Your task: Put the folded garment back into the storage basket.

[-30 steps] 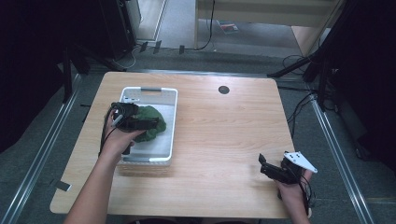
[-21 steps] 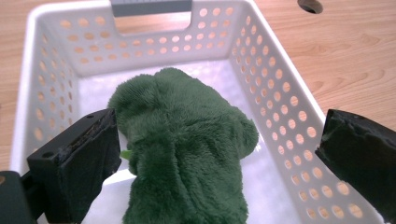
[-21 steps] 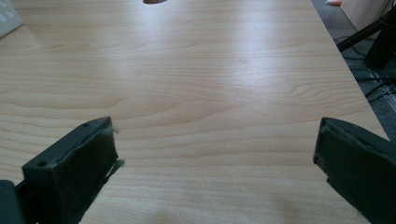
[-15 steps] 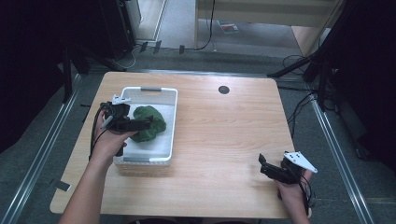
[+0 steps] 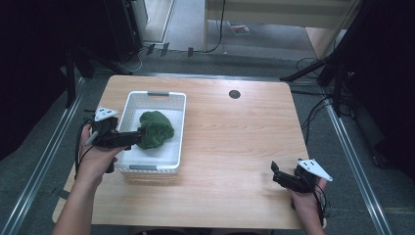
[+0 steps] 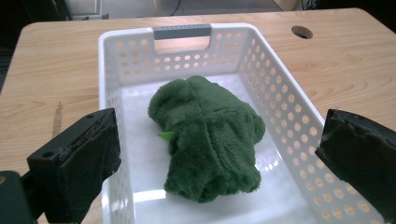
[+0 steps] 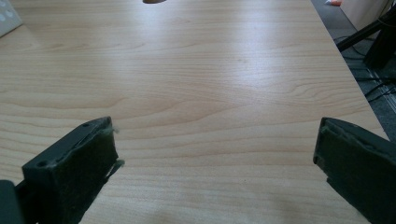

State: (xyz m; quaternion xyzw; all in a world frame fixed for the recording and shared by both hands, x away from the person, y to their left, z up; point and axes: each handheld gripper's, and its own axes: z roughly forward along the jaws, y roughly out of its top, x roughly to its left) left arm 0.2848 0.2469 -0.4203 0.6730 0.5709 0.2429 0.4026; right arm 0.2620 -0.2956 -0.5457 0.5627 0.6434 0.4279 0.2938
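A dark green plush toy point(image 5: 156, 128) lies in a white perforated basket point(image 5: 179, 128) on the left half of the wooden table. My left gripper point(image 5: 137, 138) reaches over the basket's left wall, its tips just short of the plush. In the left gripper view the plush point(image 6: 208, 135) rests on the basket floor ahead of the wide-apart jaws of that gripper point(image 6: 222, 142), with nothing between them. My right gripper point(image 5: 275, 174) hovers low near the table's front right corner. It point(image 7: 215, 154) is open over bare wood.
The basket point(image 6: 108, 70) has a grey handle point(image 6: 181, 31) at its far end. A round cable hole point(image 5: 234, 94) sits at the table's back middle. Bare wood point(image 5: 235, 142) spans the table's middle and right. Metal rails point(image 5: 355, 161) run along both table sides.
My left gripper has drawn back from over the plush, left and toward the person, to the basket's left wall. The plush stays in the basket. The right gripper has not moved.
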